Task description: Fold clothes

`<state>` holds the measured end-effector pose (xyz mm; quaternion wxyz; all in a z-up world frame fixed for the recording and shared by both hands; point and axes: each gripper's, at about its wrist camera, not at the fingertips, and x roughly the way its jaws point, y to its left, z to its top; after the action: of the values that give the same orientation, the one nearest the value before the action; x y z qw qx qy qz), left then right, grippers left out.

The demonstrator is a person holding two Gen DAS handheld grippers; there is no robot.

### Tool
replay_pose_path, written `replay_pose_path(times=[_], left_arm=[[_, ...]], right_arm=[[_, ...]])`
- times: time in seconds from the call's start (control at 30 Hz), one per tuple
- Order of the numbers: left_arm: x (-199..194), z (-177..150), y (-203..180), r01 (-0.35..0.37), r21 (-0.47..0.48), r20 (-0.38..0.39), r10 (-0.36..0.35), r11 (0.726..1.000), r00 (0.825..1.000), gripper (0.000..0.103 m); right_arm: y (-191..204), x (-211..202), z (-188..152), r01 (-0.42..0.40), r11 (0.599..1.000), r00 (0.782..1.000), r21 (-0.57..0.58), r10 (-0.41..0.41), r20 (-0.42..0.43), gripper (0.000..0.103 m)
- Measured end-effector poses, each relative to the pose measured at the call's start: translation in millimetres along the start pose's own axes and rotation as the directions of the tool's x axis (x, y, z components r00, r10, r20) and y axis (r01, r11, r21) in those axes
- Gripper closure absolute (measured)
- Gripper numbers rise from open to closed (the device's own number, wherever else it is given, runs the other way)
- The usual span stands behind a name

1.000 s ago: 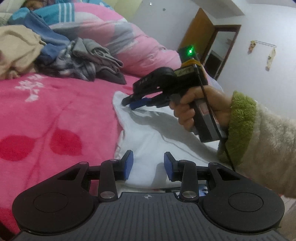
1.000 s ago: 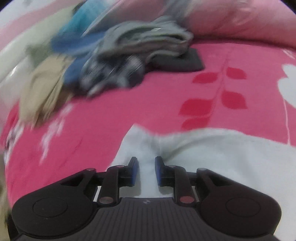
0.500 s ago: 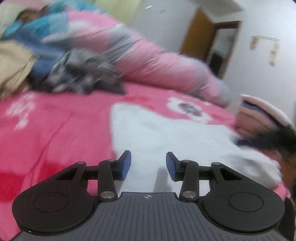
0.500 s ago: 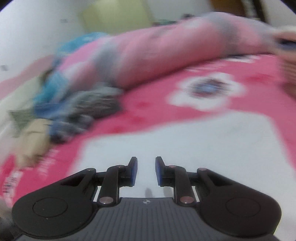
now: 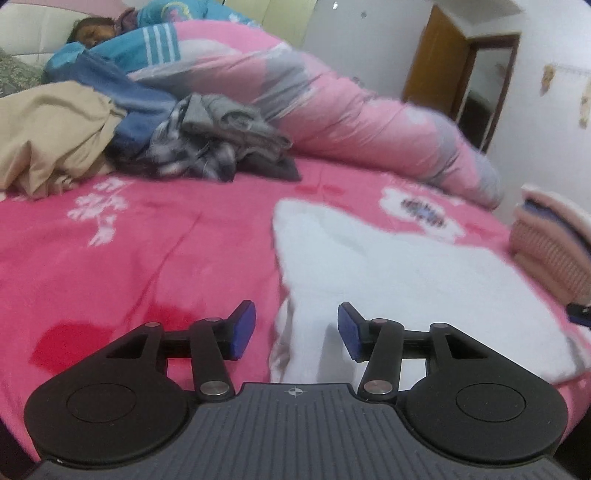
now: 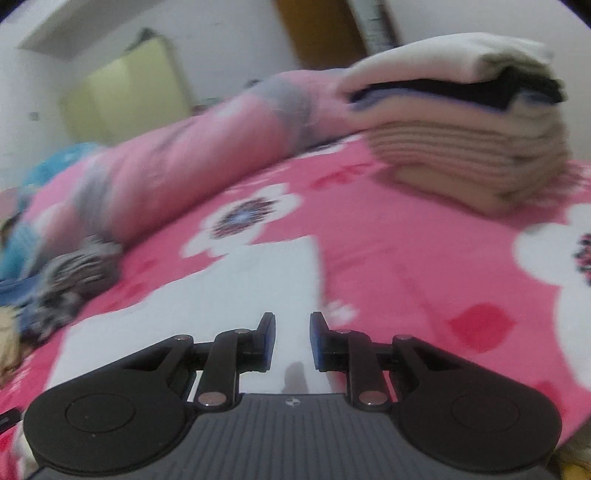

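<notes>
A white garment point(image 5: 399, 273) lies spread flat on the pink bed cover point(image 5: 147, 251). My left gripper point(image 5: 296, 330) is open just above its near left edge, nothing between the blue pads. In the right wrist view the same white garment point(image 6: 221, 295) lies under my right gripper point(image 6: 292, 341), whose jaws stand a little apart and hold nothing. A pile of unfolded clothes point(image 5: 207, 144), grey, blue and beige, lies at the back left of the bed. A stack of folded clothes point(image 6: 469, 136) sits at the right.
A rolled pink quilt point(image 5: 351, 122) runs along the far side of the bed, and a person lies under covers at the headboard point(image 5: 96, 33). A wooden door point(image 5: 432, 62) and a white wall stand behind. The folded stack point(image 5: 550, 243) sits near the bed's right edge.
The right gripper, which was over the garment's far corner in the left wrist view, has swung away to the right and now faces the folded stack. The white garment has been spread out flat.
</notes>
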<state>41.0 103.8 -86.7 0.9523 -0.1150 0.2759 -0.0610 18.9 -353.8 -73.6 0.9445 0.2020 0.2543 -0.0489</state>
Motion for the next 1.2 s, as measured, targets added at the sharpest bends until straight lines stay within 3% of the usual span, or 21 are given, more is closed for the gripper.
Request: replay_pose_path(times=[0.07,0.13,0.27,0.33,0.47,0.57,0.63,0.7,0.83,0.87,0.93,1.03,1.1,1.2], left_arm=[[2,-5,1,-0.033,-0.012,-0.021,0.033,0.999,0.999,0.053],[-1,-8,4,-0.057,-0.034,-0.031,0.056,0.998,0.998,0.053],[-19,0,-1,-0.083,-0.015,0.012,0.084,0.996,0.996,0.051],[-28,4,-7,-0.077,0.011,0.045,0.077,0.997,0.996,0.049],[-33,2,-24,-0.036,0.062,0.054,0.032,0.997,0.998,0.045],[-24,-10,-33,-0.051,0.066,-0.03,0.053,0.996,0.998,0.045],[-16,-17,-33,-0.062,0.048,-0.092,0.066,0.997,0.994,0.045],[-16,-23,-30,-0.08,0.039,-0.093,0.083,0.996,0.992,0.045],[-26,-18,-33,-0.084,0.038,-0.082,0.087,0.996,0.993,0.042],[-29,-17,-33,-0.078,0.031,-0.072,0.08,0.996,0.994,0.039],[-34,-15,-33,-0.067,0.024,-0.06,0.069,0.997,0.996,0.035],[-43,-12,-36,-0.056,0.008,-0.041,0.056,0.998,0.998,0.023],[-49,-12,-36,-0.038,-0.013,-0.044,0.038,0.999,0.998,0.009],[-55,-12,-37,-0.004,-0.039,-0.071,0.001,0.999,0.997,0.002]], right_arm=[[-11,-2,-10,0.018,1.0,1.0,0.008,-0.018,-0.02,0.082],[-25,1,-20,0.113,0.993,0.992,0.028,-0.111,-0.054,0.083],[-28,-22,-19,0.161,0.987,0.987,0.02,-0.161,0.017,0.081],[-20,-34,-16,0.192,0.98,0.979,-0.051,-0.187,0.082,0.081],[11,-58,-24,0.125,0.976,0.984,-0.18,-0.098,0.151,0.081],[39,-55,-46,0.1,0.926,0.988,-0.364,-0.05,0.144,0.081],[53,-43,-65,0.121,0.877,0.991,-0.466,-0.082,0.104,0.081],[57,-25,-81,0.141,0.85,0.989,-0.508,-0.144,0.033,0.081],[64,-31,-82,0.159,0.864,0.987,-0.477,-0.156,0.047,0.08],[65,-38,-77,0.147,0.88,0.989,-0.452,-0.138,0.054,0.077],[65,-49,-68,0.117,0.912,0.993,-0.393,-0.093,0.079,0.053],[65,-64,-55,0.048,0.953,0.995,-0.298,-0.018,0.101,0.044],[67,-66,-54,0.033,0.96,0.995,-0.277,-0.006,0.096,0.035],[72,-68,-54,0.017,0.967,0.996,-0.253,0.005,0.085,0.019]])
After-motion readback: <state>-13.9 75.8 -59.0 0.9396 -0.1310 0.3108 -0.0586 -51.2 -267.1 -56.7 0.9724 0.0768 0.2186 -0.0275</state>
